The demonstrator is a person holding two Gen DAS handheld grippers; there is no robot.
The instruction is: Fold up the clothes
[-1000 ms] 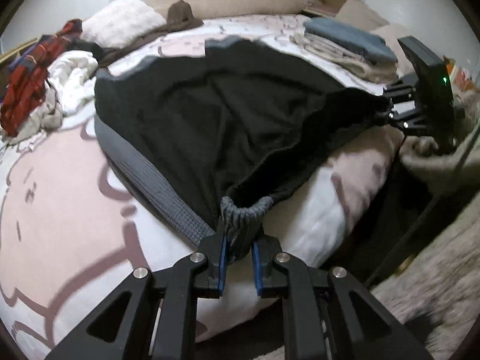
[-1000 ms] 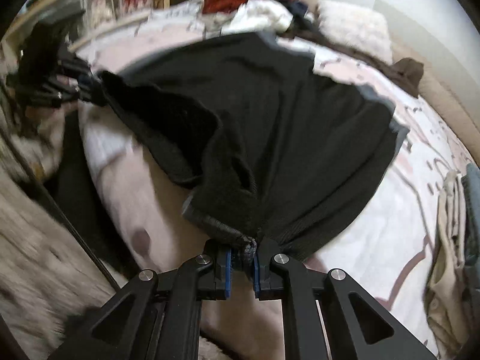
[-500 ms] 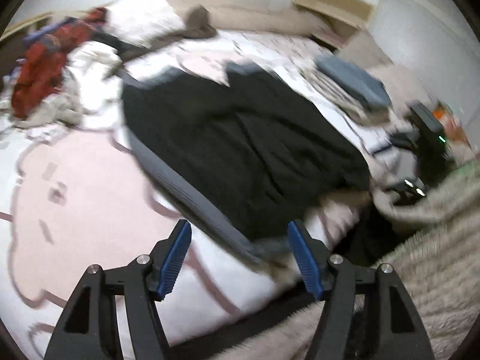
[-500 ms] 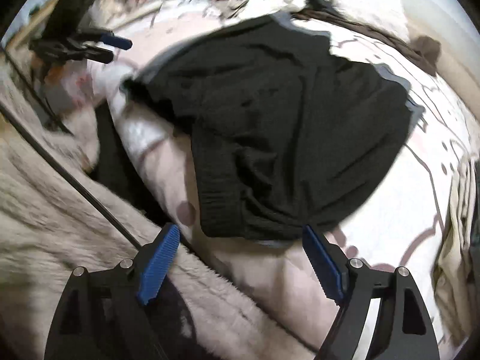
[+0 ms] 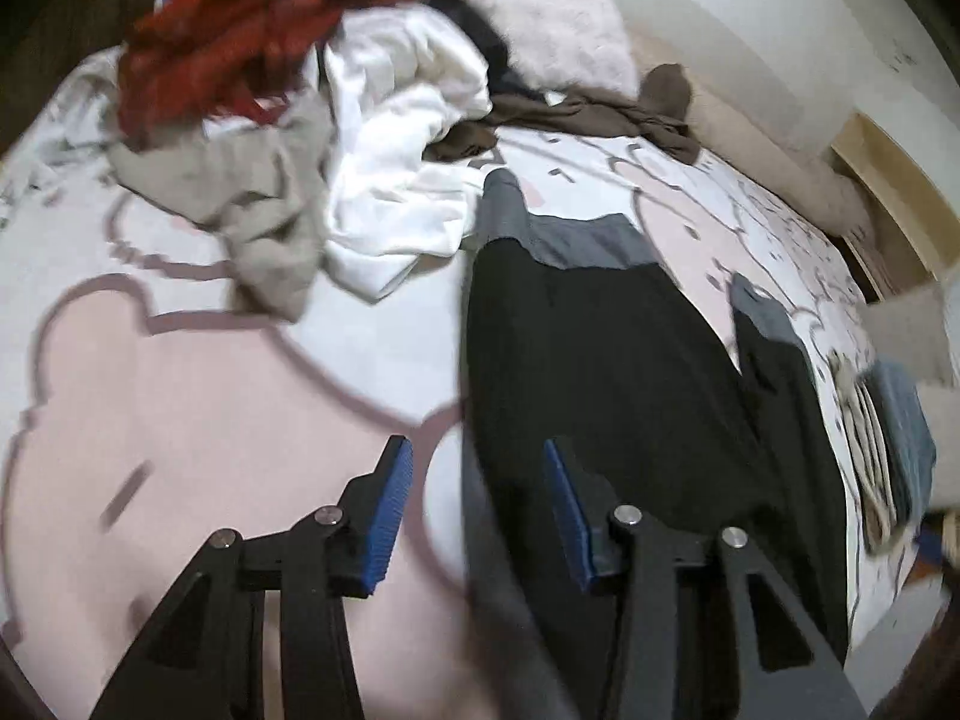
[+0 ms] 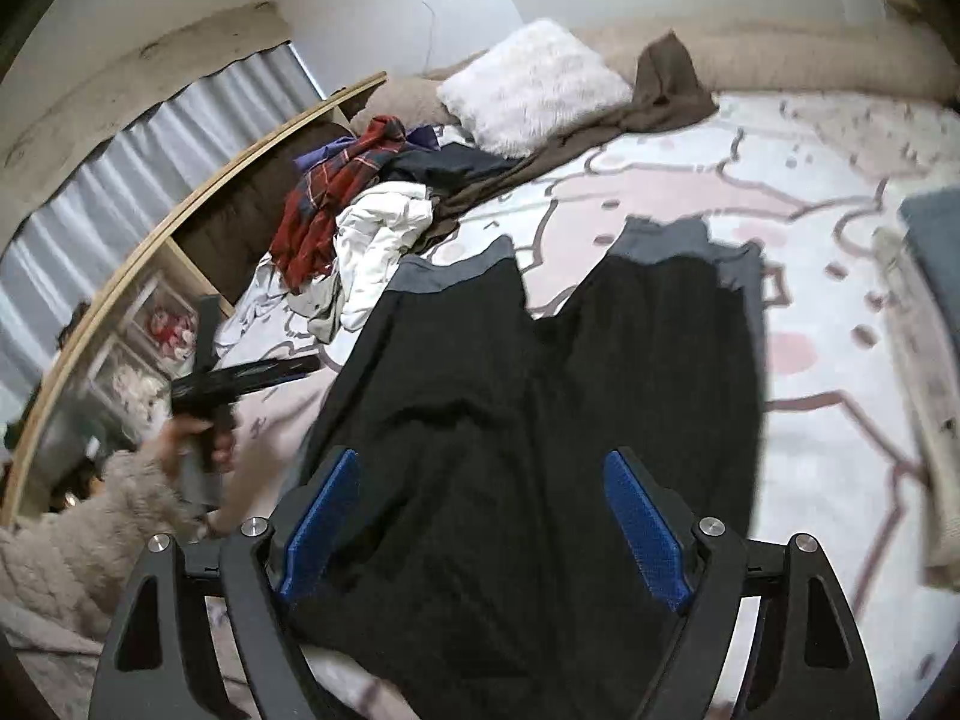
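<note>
A black garment with grey trim lies spread flat on the pink-and-white bed sheet. My left gripper hovers over its left edge. The jaws are closing, and the grey edge runs beneath the gap with neither pad pressing on it. In the right wrist view the same black garment fills the middle. My right gripper stands wide open above its near end and holds nothing. That view also shows the left gripper at the garment's left side, held by a hand in a fluffy beige sleeve.
A heap of unfolded clothes lies at the bed's far side: red plaid, white, beige and brown. A white fluffy pillow sits behind it. Folded clothes are stacked on the right. A wooden shelf stands left.
Both grippers were shut on the garment's near corners, then opened and let go. The garment now lies flat. My left gripper swung to its left edge; my right gripper rose.
</note>
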